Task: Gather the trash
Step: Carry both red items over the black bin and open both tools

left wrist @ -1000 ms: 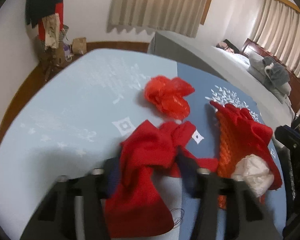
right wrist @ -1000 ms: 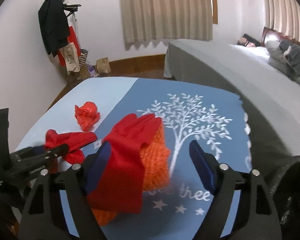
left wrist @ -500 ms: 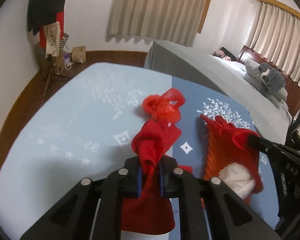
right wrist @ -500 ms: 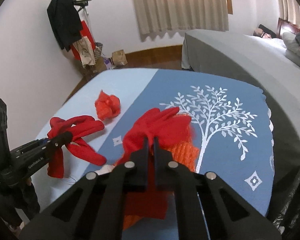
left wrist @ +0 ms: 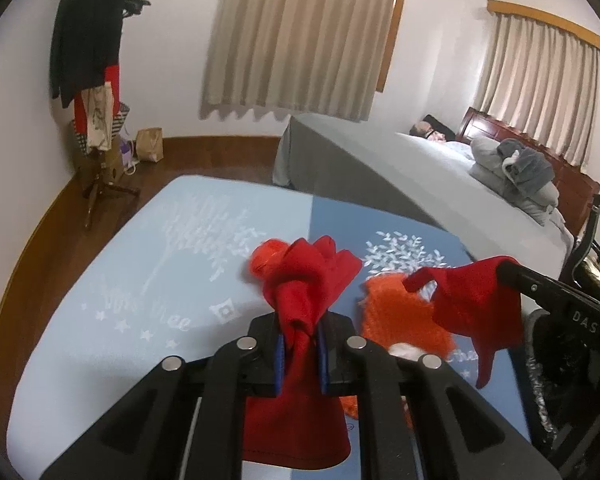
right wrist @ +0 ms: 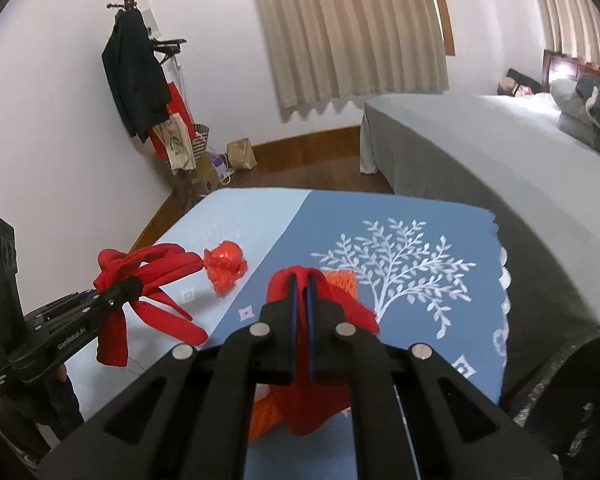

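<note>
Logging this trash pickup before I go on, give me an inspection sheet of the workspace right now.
Surface: blue cloth with a white tree print, covering the table.
Job's things: one red glove clamped in the left tool; second red glove in the right tool; crumpled red bag, orange mesh and white wad lying on the cloth.
Clutter: nothing seen.
Grippers: both shut on gloves, lifted off the cloth.
Cables: nothing seen.
Surroundings: bed, coat rack, curtains, paper bag on the floor.

Crumpled bag (right wrist: 224, 266) sits on the desk (right wrist: 400, 216) between the two gloves (right wrist: 152, 272) (right wrist: 320, 300), bed (right wrist: 480, 140) behind, coat rack (right wrist: 140, 80) back left.
</note>
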